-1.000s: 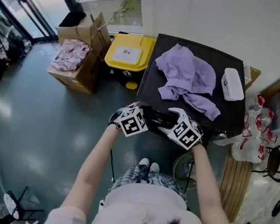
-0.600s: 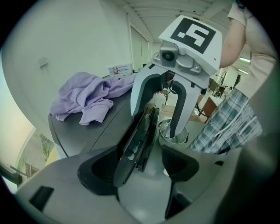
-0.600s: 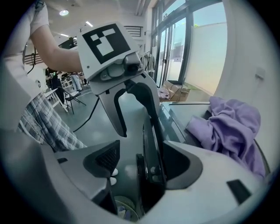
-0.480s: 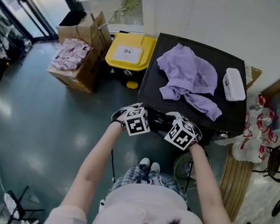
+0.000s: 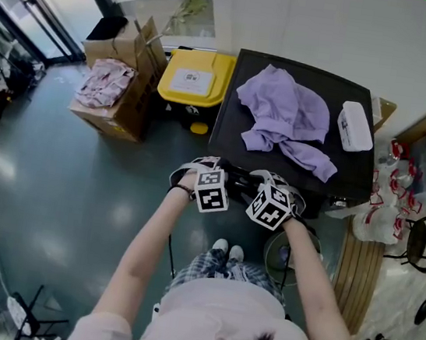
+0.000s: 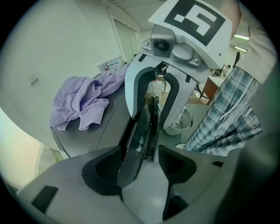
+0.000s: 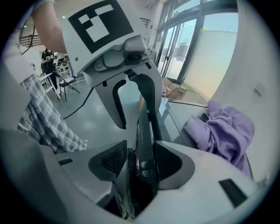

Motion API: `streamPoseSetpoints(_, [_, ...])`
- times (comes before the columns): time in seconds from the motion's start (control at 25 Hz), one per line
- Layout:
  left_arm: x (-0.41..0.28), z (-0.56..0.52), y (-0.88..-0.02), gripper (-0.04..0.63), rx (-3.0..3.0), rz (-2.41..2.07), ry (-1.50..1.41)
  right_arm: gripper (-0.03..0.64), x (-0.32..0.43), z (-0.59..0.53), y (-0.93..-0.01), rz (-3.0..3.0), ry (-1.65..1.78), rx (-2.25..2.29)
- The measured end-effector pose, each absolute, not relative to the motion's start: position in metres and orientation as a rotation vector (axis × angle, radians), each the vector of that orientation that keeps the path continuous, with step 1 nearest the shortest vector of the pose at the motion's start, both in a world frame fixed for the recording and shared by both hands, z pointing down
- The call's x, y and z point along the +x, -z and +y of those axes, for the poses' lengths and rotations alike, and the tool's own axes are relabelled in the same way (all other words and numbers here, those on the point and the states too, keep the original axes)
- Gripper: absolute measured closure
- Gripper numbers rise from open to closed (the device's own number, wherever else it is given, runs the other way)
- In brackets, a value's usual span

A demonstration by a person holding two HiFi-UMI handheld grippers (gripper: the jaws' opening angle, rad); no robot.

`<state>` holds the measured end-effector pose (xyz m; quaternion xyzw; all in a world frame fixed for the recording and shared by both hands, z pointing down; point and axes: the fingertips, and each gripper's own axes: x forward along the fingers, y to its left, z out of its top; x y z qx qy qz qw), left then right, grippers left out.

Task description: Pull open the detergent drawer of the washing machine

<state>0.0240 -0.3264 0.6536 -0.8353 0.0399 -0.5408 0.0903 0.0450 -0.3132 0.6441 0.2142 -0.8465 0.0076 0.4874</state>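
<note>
Jaws have just been closing: right gripper (image 7: 141,151) clamps the black drawer front (image 7: 142,124), left gripper (image 6: 139,151) straddles it slack, pull seemingly next.

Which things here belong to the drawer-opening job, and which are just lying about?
Job in hand: washing machine; its dark front panel; left gripper and right gripper, jaws just closing, the panel between both pairs.

Lying about: purple garment; white box; yellow bin; cardboard box; plastic bags.
</note>
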Motion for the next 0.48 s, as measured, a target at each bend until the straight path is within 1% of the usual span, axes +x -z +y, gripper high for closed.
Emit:
streamPoseSetpoints(0.28, [0.022,-0.333,-0.66,0.376,-2.265,0.137,1.634,0.465,0.047,-0.321,-0.646,-1.986,0.081,0.564])
streamPoseSetpoints(0.48, [0.021,-0.338,-0.663,0.422,-2.157,0.164,1.635,0.485,0.048,-0.323,-0.649,-1.935,0.135,0.577])
